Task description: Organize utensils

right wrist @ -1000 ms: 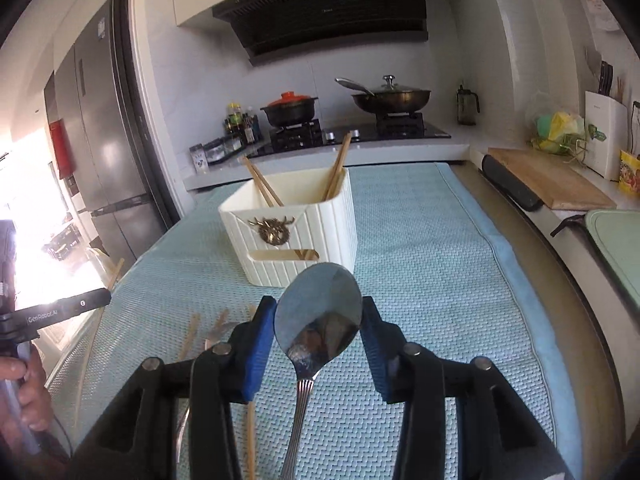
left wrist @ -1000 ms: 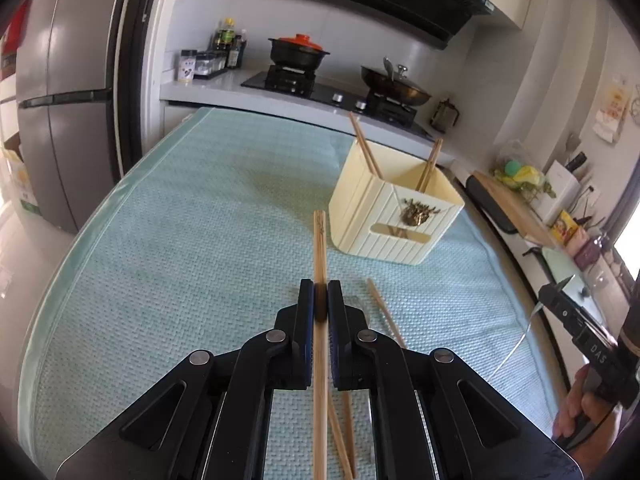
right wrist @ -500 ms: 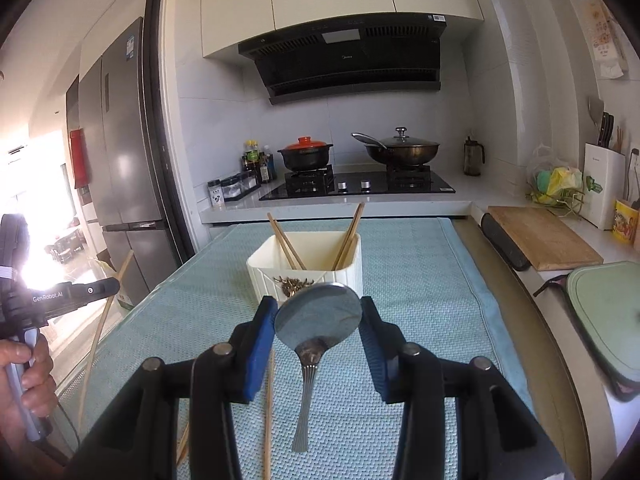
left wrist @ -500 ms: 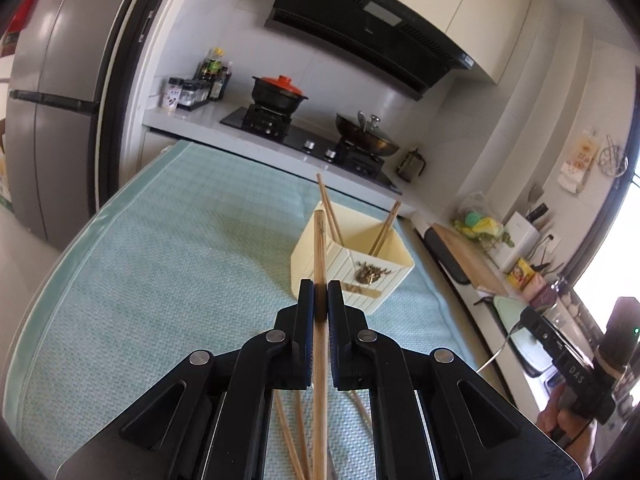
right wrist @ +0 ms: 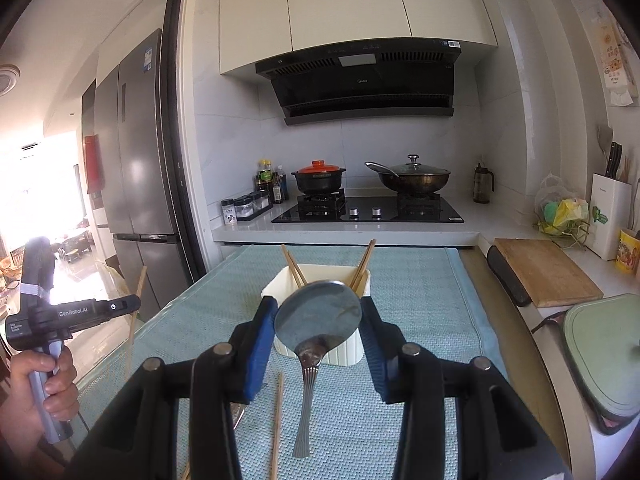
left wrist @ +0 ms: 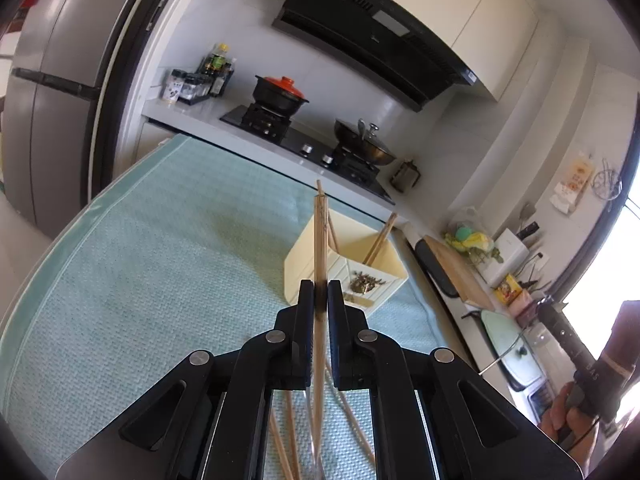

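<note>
the left gripper (left wrist: 320, 292) is pinched tight on a single wooden chopstick (left wrist: 319, 240), which runs straight along the line of the fingers: its far end sticks out well past the fingertips and its near end passes back down between the two arms. in the left wrist view that far end overlaps the near wall of the cream utensil holder (left wrist: 376, 280), which stands farther off on the desk (left wrist: 160, 260), covered in a pale green textured cloth. two chopsticks already lean inside the holder. more loose chopsticks (left wrist: 352, 420) lie on the cloth below the gripper, partly hidden by its arms.

the right gripper (right wrist: 318, 320) is clamped on a metal spoon (right wrist: 318, 316); its blue pads press on the two sides of the bowl, which faces the camera, and the handle hangs down between the arms, clear of the cloth. just behind the spoon, in the right wrist view, is the same holder (right wrist: 344, 350), with chopsticks leaning at its left and right ends. another chopstick (right wrist: 276, 420) lies on the cloth below the gripper's left finger.

a hand (right wrist: 36, 384) at the left edge of that view grips the handle of the left gripper, the held chopstick slanting down from it.
</note>
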